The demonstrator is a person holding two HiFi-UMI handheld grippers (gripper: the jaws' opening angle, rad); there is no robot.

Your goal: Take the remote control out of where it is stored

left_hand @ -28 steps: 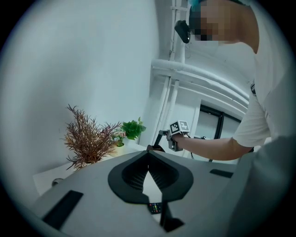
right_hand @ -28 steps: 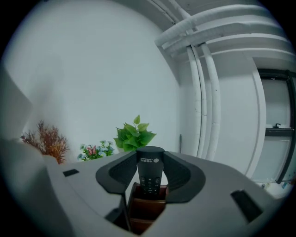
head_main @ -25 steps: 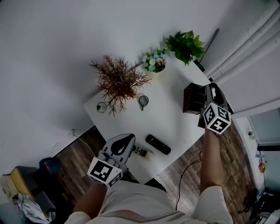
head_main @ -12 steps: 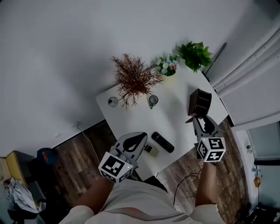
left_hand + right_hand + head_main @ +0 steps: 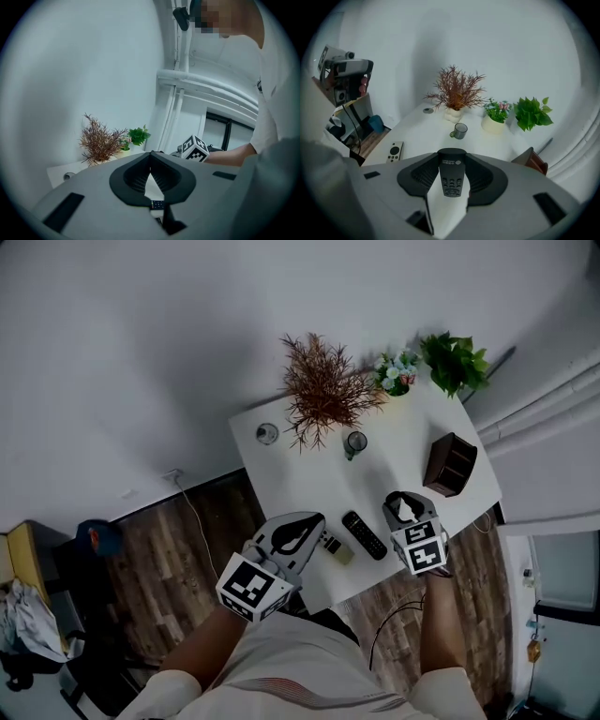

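White table (image 5: 291, 479) w/ brown box (image 5: 450, 465) at 2 o'clock of the remote. Your right gripper (image 5: 403, 506) has its jaws wide apart, nothing pinched; left gripper (image 5: 150, 161) tips meet, empty. Black remote (image 5: 364, 535) – slim, btns at one end – lies flat on the table, at 8 o'clock just beside the right gripper.

Right claw (image 5: 451, 158) is pointing down at the white counter (image 5: 422, 136) with its jaws standing well apart, and a black remote control (image 5: 451, 180) is lying on the counter, showing lengthwise in the gap. A small grey remote (image 5: 394, 152) is sitting off to the left. Further back, a mug (image 5: 460, 131), a dried reddish plant (image 5: 457, 91), a little flower pot (image 5: 497, 117) and a leafy green plant (image 5: 533, 112) are standing, and a brown wooden box (image 5: 532, 161) is peeking in on the right.
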